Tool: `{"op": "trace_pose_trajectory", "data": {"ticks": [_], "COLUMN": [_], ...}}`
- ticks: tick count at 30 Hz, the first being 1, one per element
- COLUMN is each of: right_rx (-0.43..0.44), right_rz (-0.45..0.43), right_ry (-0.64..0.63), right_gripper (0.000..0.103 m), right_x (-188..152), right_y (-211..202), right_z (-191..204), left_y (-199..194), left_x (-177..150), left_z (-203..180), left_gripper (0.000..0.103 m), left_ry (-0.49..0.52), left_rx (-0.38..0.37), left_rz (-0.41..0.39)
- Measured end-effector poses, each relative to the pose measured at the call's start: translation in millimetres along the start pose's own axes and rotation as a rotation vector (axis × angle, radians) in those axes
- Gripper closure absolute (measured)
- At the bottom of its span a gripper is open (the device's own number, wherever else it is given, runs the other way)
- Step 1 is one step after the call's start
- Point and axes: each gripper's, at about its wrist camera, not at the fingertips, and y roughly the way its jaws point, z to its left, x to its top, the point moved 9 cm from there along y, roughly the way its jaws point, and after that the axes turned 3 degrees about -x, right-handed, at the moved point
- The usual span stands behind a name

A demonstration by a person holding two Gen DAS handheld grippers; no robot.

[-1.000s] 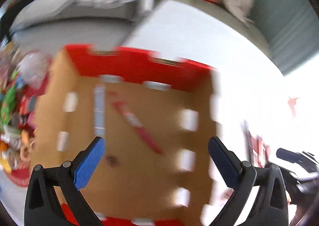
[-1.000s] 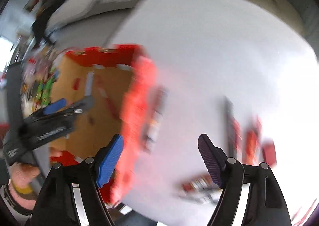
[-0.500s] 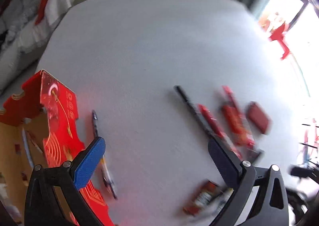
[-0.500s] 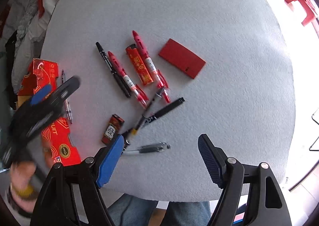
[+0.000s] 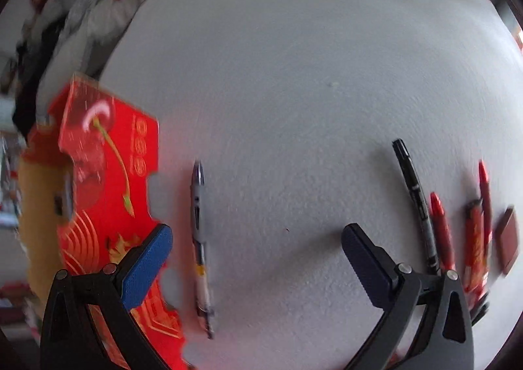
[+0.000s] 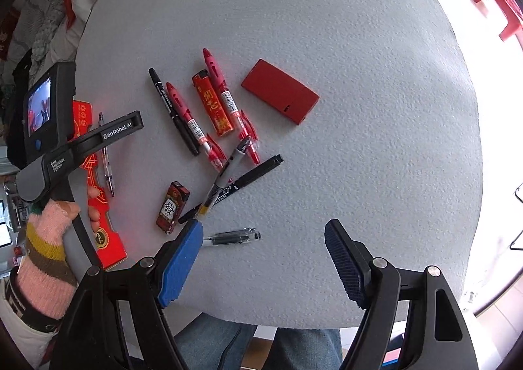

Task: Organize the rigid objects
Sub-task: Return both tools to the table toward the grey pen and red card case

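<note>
Both grippers, left (image 5: 256, 259) & right (image 6: 263, 259), hung open w/ nothing held: left straddled the pen (image 5: 200, 239) by the box (image 5: 108, 193), likely next pick.

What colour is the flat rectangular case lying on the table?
Red; the flat rectangular case shows best in the right wrist view.

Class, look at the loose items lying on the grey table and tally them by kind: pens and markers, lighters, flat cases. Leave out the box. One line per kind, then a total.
Pens and markers: 7
Lighters: 2
Flat red case: 1
Total: 10
</note>
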Motion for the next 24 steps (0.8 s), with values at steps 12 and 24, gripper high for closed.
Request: {"op": "trace_pose_trajectory", "data": {"ticks": [12,24], "right_rx": [0.01,-0.264], "right_rz": [-0.024,-0.102], "right_ry": [0.013,-0.377], "right_gripper": [0.025,0.025], "right_x": [2.1,85.3], "right_y": [-1.1,32.6], "right_z": [-6.5,-3.5], "left_y": [-7.5,-37.9], "left_x": [-12.5,-29.2], "left_z": [-8.6,-5.5], "left_gripper": [0.0,0.0], "left_ry": [-0.071,-0.038], "left_rx": [-0.266,-0.254], "left_rz": [0.07,0.005]}}
